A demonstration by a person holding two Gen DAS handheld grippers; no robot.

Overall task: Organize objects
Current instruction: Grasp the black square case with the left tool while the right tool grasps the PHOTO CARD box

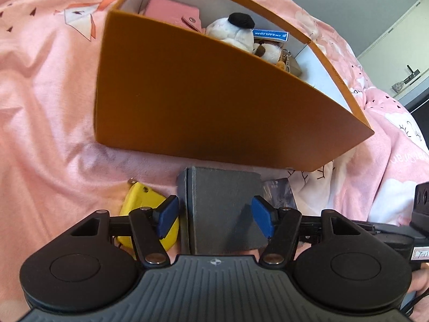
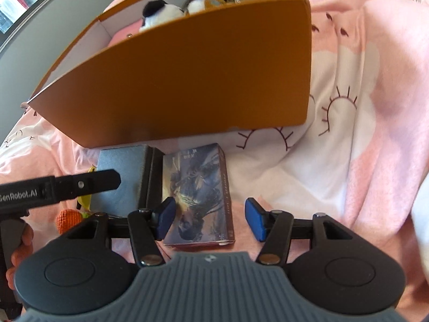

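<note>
An orange box (image 1: 203, 102) stands on the pink bed; it also shows in the right wrist view (image 2: 187, 80). Inside lie a pink pouch (image 1: 174, 16), plush toys (image 1: 236, 32) and a blue card (image 1: 270, 34). My left gripper (image 1: 215, 216) is open, its blue pads on either side of a dark grey box (image 1: 222, 204), apart from it. My right gripper (image 2: 210, 218) is open over a picture-covered card box (image 2: 198, 193) lying flat beside the grey box (image 2: 120, 179). A yellow tape measure (image 1: 144, 206) lies left of the grey box.
The pink and white bedding (image 2: 362, 107) is rumpled around everything. An orange knitted item (image 2: 68, 218) lies at the left in the right wrist view. The other gripper's body (image 2: 53, 185) crosses there too. White cabinets (image 1: 402, 40) stand beyond the bed.
</note>
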